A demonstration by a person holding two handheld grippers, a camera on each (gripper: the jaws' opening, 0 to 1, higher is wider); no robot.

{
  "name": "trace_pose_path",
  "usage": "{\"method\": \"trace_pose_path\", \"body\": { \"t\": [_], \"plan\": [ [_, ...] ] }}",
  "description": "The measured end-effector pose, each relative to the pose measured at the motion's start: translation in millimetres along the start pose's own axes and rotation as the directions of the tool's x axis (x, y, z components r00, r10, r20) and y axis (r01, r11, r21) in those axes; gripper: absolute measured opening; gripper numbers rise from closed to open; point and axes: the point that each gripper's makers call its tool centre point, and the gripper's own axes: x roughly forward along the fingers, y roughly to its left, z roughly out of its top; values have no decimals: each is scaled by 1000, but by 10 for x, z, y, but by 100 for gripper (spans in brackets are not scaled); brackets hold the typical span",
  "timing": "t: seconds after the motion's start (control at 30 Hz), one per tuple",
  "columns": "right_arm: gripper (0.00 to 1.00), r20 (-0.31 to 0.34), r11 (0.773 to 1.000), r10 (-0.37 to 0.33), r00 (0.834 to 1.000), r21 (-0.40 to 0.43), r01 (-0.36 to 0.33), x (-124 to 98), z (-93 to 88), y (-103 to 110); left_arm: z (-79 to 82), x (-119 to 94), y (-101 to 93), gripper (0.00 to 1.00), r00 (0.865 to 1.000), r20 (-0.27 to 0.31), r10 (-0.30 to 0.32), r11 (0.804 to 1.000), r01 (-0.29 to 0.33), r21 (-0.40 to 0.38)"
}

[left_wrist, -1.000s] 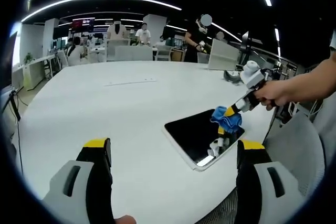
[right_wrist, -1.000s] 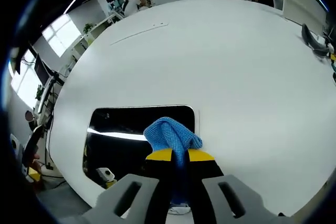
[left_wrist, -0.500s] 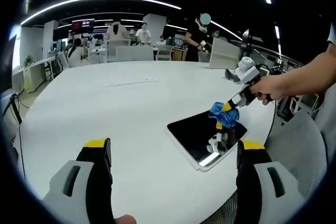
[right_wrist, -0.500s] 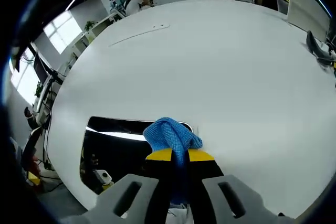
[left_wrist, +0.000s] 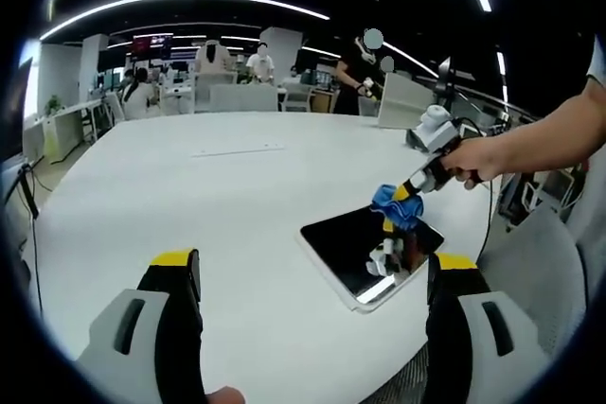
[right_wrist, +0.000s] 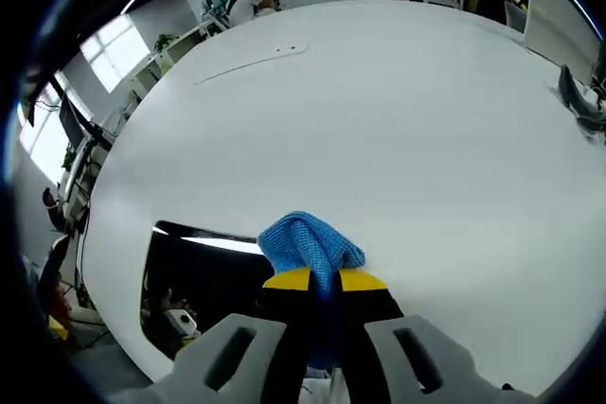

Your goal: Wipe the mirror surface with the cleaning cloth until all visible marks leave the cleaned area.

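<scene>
No text, label, brand or number can be read in either view. A wall screen [left_wrist: 151, 43] far beyond the left gripper's jaws glows red (whatever is on it is too small and blurred to make out), and a thin pale strip on the table [right_wrist: 248, 61], well ahead of the right gripper, bears no legible marking.

The left gripper [left_wrist: 312, 276] hangs above the white table [left_wrist: 189, 205], jaws wide apart. Ahead, a hand [left_wrist: 473, 160] holds the right gripper [left_wrist: 402, 203], clamping a blue cloth [left_wrist: 390, 203] at the dark mirror's [left_wrist: 365, 248] far edge.
</scene>
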Motion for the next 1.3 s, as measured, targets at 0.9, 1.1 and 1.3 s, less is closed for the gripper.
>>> {"method": "trace_pose_path", "body": {
  "t": [0.9, 1.1, 1.3],
  "plan": [
    [4, 36, 999, 35, 999, -3, -35, -295, 132, -69, 21, -34, 9, 99, 1000, 8, 13, 1000, -13, 22],
    [4, 67, 999, 33, 997, 35, -35, -491, 168, -246, 36, -13, 16, 99, 1000, 12, 20, 999, -21, 24],
    [4, 62, 996, -9, 998, 93, 3, -558, 34, -589, 23, -27, 27, 99, 1000, 11, 28, 999, -28, 21]
  ]
}}
